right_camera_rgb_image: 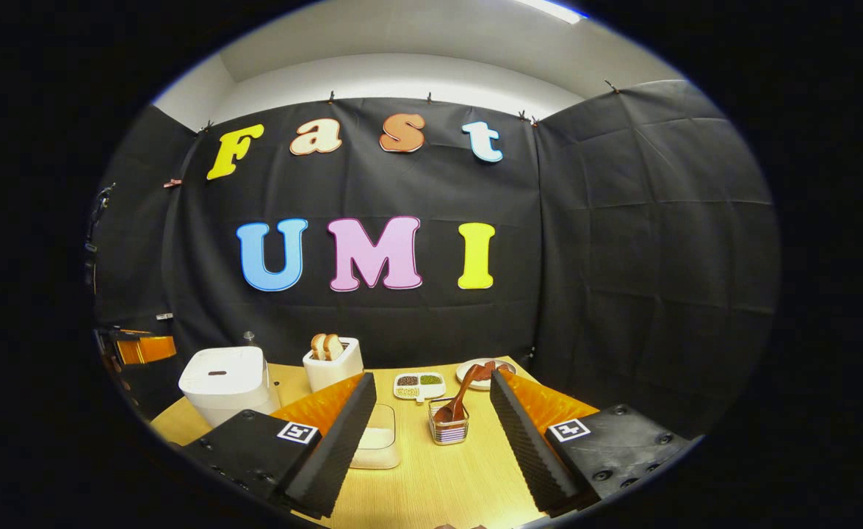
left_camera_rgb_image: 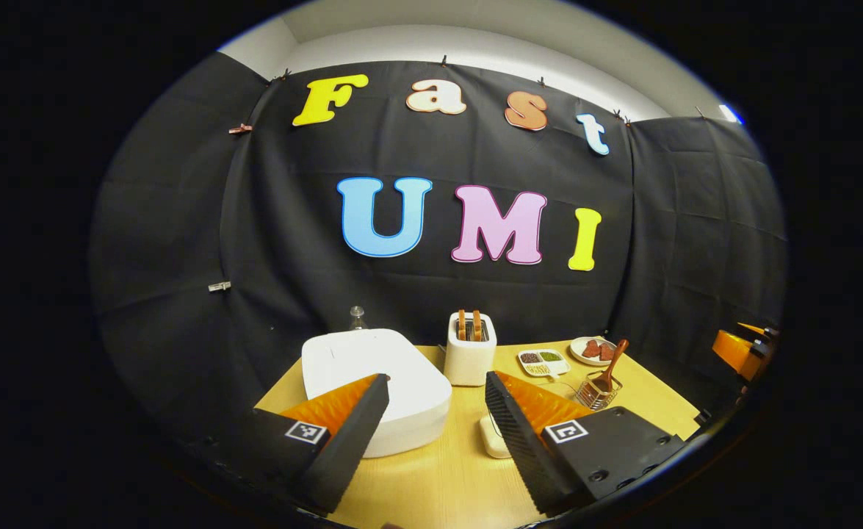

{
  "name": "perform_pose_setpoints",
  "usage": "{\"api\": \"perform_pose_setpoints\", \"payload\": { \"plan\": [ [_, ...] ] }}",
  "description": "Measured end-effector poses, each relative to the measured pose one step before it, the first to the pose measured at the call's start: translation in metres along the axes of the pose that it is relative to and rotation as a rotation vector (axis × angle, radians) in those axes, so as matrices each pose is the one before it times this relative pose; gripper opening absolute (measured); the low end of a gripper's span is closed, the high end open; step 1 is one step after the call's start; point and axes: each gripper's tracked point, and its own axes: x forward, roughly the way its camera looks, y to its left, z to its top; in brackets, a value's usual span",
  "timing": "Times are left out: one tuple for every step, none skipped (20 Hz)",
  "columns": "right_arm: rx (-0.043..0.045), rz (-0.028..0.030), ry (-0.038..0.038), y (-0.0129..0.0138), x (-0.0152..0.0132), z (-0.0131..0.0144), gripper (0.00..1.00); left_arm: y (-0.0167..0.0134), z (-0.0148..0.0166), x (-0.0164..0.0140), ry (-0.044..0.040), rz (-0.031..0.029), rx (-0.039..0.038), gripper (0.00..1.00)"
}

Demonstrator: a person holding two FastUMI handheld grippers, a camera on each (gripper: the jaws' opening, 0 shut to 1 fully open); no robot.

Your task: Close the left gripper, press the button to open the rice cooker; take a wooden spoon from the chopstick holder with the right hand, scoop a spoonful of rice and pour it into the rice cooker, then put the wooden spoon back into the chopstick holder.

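The white rice cooker stands with its lid down at the table's left, just past my left gripper, which is open and holds nothing. In the right gripper view the rice cooker sits far left. A brown wooden spoon leans in the wire chopstick holder, straight ahead between the open fingers of my right gripper. A clear box of rice lies beside the right gripper's left finger. In the left gripper view the spoon and holder are at the right.
A white toaster with two bread slices stands at the back of the wooden table. A divided dish of beans and a plate of red pieces lie behind the holder. The other gripper's orange part shows at far right.
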Motion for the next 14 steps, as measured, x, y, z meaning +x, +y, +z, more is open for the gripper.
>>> {"api": "perform_pose_setpoints", "payload": {
  "plan": [
    [-0.00063,-0.00865,0.00236,-0.00092,0.00109,-0.00042,0.98,0.00416,0.00458,0.00768,0.00098,-0.00103,-0.00090,0.87],
    [-0.00084,-0.00870,0.00293,-0.00124,0.00044,-0.00122,0.98,0.00515,0.00271,0.00818,0.00419,0.00166,-0.00229,0.84],
    [-0.00074,-0.00907,0.00246,-0.00183,0.00021,-0.00115,0.98,0.00464,0.00138,0.00758,0.00658,0.00282,-0.00274,0.73],
    [-0.00063,-0.00881,0.00288,-0.00238,0.00051,-0.00111,0.98,0.00253,-0.00082,0.00855,0.00853,-0.00387,-0.00186,0.73],
    [-0.00050,-0.00817,0.00263,-0.00120,0.00087,-0.00129,0.98,0.00312,0.00148,0.00707,0.00575,-0.00094,-0.00023,0.68],
    [-0.00050,-0.00787,0.00148,-0.00147,0.00008,-0.00011,0.98,0.00544,0.00326,0.00883,-0.00217,0.00326,0.00192,0.65],
    [-0.00170,-0.00964,-0.00040,-0.00116,0.00034,-0.00063,0.98,0.00691,0.00307,0.00860,0.00211,0.00735,0.00390,0.53],
    [-0.00162,-0.00942,0.00105,-0.00223,0.00094,-0.00062,0.98,0.00459,-0.00138,0.00984,0.00785,0.00305,0.00379,0.48],
    [-0.00118,-0.00797,0.00374,-0.00090,-0.00004,-0.00134,0.98,0.00671,-0.00013,0.00867,0.00865,0.00790,-0.00124,0.39],
    [-0.00018,-0.00664,0.00700,-0.00157,0.00020,-0.00237,0.98,0.00533,-0.00030,0.00979,0.00892,0.00386,-0.00882,0.35],
    [-0.00136,-0.00774,0.00724,-0.00175,-0.00098,-0.00265,0.98,0.00529,-0.00075,0.00812,0.01046,0.00248,-0.01046,0.26],
    [-0.00262,-0.00919,0.00667,-0.00231,0.00028,-0.00069,0.98,0.00620,-0.00404,0.00951,0.01432,0.00468,-0.00782,0.21],
    [-0.00349,-0.00895,0.00358,-0.00164,0.00036,-0.00118,0.98,0.00609,-0.00293,0.00887,0.01407,0.00674,-0.00470,0.14],
    [-0.00473,-0.00887,0.00215,-0.00262,-0.00064,0.00021,0.98,0.00449,-0.00444,0.00847,0.01822,-0.00343,-0.00063,0.10]
  ]
}}
